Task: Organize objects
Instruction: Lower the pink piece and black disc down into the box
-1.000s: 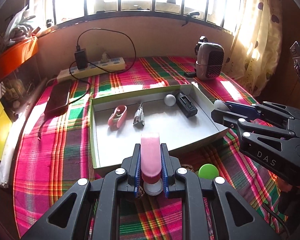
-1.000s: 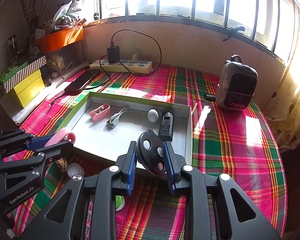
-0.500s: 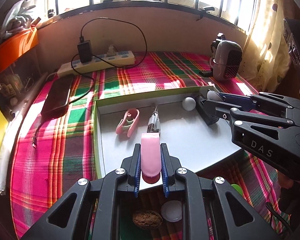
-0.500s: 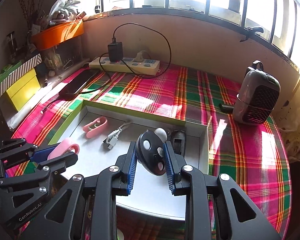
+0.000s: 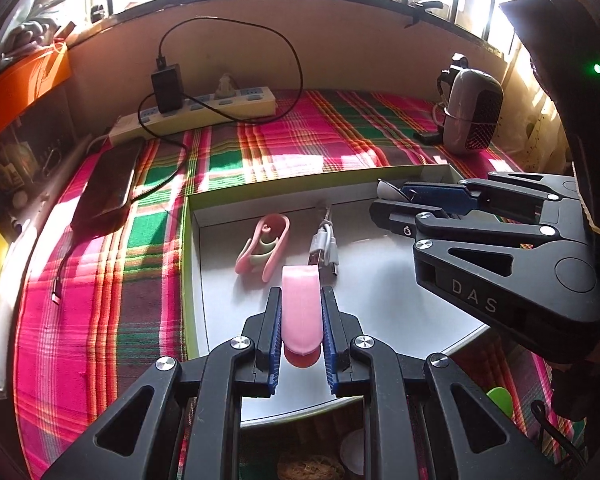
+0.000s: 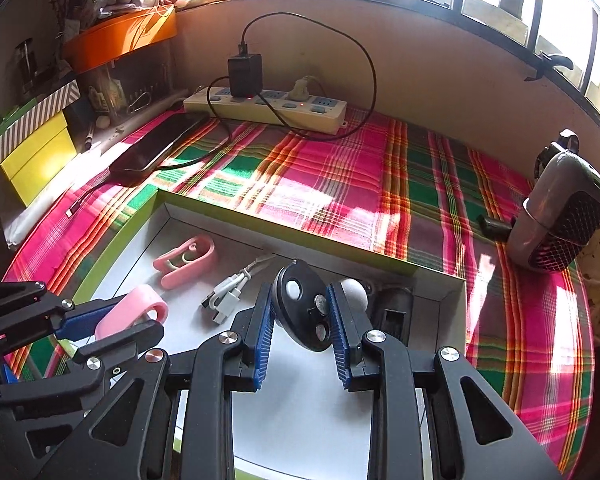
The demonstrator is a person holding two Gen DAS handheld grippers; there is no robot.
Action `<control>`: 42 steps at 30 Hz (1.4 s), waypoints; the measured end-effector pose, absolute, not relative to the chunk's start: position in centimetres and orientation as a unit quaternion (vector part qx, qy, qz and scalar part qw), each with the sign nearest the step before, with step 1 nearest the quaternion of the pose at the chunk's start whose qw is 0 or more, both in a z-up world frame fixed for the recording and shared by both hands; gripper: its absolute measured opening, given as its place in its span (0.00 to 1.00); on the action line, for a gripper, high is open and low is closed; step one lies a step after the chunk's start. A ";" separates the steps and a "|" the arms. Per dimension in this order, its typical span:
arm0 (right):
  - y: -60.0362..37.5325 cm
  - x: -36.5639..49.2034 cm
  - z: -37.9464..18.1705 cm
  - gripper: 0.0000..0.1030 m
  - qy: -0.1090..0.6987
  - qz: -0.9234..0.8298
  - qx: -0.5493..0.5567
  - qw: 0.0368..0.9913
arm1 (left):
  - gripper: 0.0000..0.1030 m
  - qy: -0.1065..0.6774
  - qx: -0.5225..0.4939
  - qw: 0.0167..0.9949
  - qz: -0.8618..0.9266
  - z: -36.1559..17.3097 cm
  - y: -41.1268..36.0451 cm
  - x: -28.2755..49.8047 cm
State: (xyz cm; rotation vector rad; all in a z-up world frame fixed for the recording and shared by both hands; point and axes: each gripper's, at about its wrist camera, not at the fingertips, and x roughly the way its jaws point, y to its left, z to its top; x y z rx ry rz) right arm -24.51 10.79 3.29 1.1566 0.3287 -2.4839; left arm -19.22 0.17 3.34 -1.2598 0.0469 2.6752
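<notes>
My left gripper (image 5: 300, 320) is shut on a pink clip (image 5: 301, 312) and holds it over the near part of the shallow white box (image 5: 380, 312) with a green rim. My right gripper (image 6: 302, 316) is shut on a black oval disc with white buttons (image 6: 304, 306), held over the box's right half (image 6: 300, 420). In the box lie another pink clip (image 5: 264, 246), a white USB cable (image 5: 324, 246), a white ball (image 6: 354, 292) and a black rectangular device (image 6: 392, 312). The left gripper with its clip also shows in the right wrist view (image 6: 132, 312).
The box sits on a plaid cloth (image 5: 100, 300). Behind it are a power strip with a black charger (image 5: 204, 110), a dark phone (image 5: 110, 184) and a small heater (image 5: 472, 114). A green disc (image 5: 500, 400), a white cap and a brown nut (image 5: 312, 470) lie near the front edge.
Both grippers have moved forward from the front of the table to over the box, each still holding its object.
</notes>
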 end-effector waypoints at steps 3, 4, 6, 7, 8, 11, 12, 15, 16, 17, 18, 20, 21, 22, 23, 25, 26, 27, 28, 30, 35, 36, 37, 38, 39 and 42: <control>10.3 -25.0 3.0 0.27 0.123 -0.881 0.413 0.193 | 0.15 0.014 -0.427 0.090 0.900 3.1 0.1 -19.5; 10.2 -25.1 3.0 0.27 0.124 -0.881 0.414 0.194 | 0.15 0.014 -0.427 0.090 0.900 3.1 0.0 -19.6; 10.0 -25.4 2.8 0.27 0.126 -0.880 0.415 0.195 | 0.15 0.014 -0.429 0.089 0.899 2.9 0.0 -19.8; 9.9 -25.5 2.7 0.27 0.126 -0.879 0.416 0.195 | 0.15 0.014 -0.429 0.090 0.899 2.8 0.0 -19.8; 9.9 -25.6 2.7 0.27 0.127 -0.879 0.417 0.195 | 0.15 0.014 -0.430 0.091 0.898 2.7 0.0 -19.8; 9.7 -25.8 2.4 0.27 0.130 -0.877 0.420 0.195 | 0.15 0.014 -0.431 0.091 0.898 2.5 0.0 -19.9; 9.6 -25.9 2.3 0.27 0.130 -0.876 0.421 0.195 | 0.15 0.013 -0.432 0.090 0.897 2.4 0.0 -20.0; 9.5 -26.2 2.0 0.27 0.132 -0.874 0.425 0.196 | 0.15 0.010 -0.434 0.087 0.897 2.2 -0.2 -20.2; 9.5 -26.3 1.9 0.27 0.133 -0.873 0.426 0.195 | 0.15 0.009 -0.434 0.087 0.896 2.1 -0.2 -20.2; 9.5 -26.4 1.8 0.27 0.134 -0.873 0.428 0.195 | 0.15 0.010 -0.435 0.088 0.896 2.0 -0.2 -20.3; 9.5 -26.5 1.8 0.27 0.134 -0.872 0.428 0.194 | 0.15 0.010 -0.436 0.087 0.896 2.0 -0.2 -20.3; 9.4 -26.6 1.7 0.27 0.134 -0.872 0.430 0.195 | 0.15 0.013 -0.435 0.084 0.896 2.0 -0.2 -20.3; 9.3 -26.6 1.6 0.27 0.134 -0.871 0.430 0.194 | 0.15 0.012 -0.435 0.084 0.897 2.0 -0.3 -20.4; 9.2 -26.7 1.6 0.27 0.135 -0.871 0.430 0.193 | 0.15 0.011 -0.434 0.084 0.897 2.0 -0.4 -20.4; 9.2 -26.7 1.5 0.27 0.136 -0.871 0.431 0.193 | 0.15 0.011 -0.435 0.083 0.897 2.0 -0.4 -20.4; 9.1 -26.8 1.5 0.27 0.137 -0.872 0.430 0.192 | 0.15 0.012 -0.436 0.081 0.896 1.9 -0.5 -20.5; 9.1 -26.8 1.5 0.27 0.137 -0.871 0.430 0.193 | 0.15 0.011 -0.437 0.080 0.896 1.9 -0.6 -20.5; 9.0 -26.8 1.5 0.27 0.137 -0.871 0.430 0.194 | 0.15 0.007 -0.439 0.080 0.895 1.9 -0.7 -20.6; 9.0 -26.9 1.5 0.27 0.137 -0.871 0.430 0.193 | 0.15 0.005 -0.438 0.081 0.895 1.9 -0.7 -20.6; 8.9 -26.9 1.5 0.27 0.138 -0.871 0.430 0.191 | 0.15 0.005 -0.439 0.082 0.895 1.9 -0.8 -20.6; 8.8 -26.9 1.5 0.27 0.140 -0.871 0.430 0.191 | 0.15 0.006 -0.439 0.081 0.895 2.0 -0.8 -20.7; 8.8 -26.9 1.5 0.27 0.139 -0.871 0.430 0.191 | 0.15 0.005 -0.438 0.081 0.895 2.0 -0.8 -20.7; 8.8 -26.9 1.5 0.27 0.139 -0.871 0.430 0.192 | 0.15 0.004 -0.438 0.082 0.895 2.0 -0.8 -20.7; 8.8 -26.9 1.5 0.27 0.139 -0.871 0.430 0.194 | 0.15 0.006 -0.439 0.081 0.895 1.9 -0.8 -20.7; 8.7 -26.8 1.5 0.27 0.139 -0.870 0.430 0.196 | 0.15 0.006 -0.438 0.081 0.895 2.0 -0.8 -20.7; 8.6 -26.8 1.4 0.28 0.140 -0.870 0.430 0.197 | 0.16 0.011 -0.438 0.078 0.895 1.9 -0.7 -20.7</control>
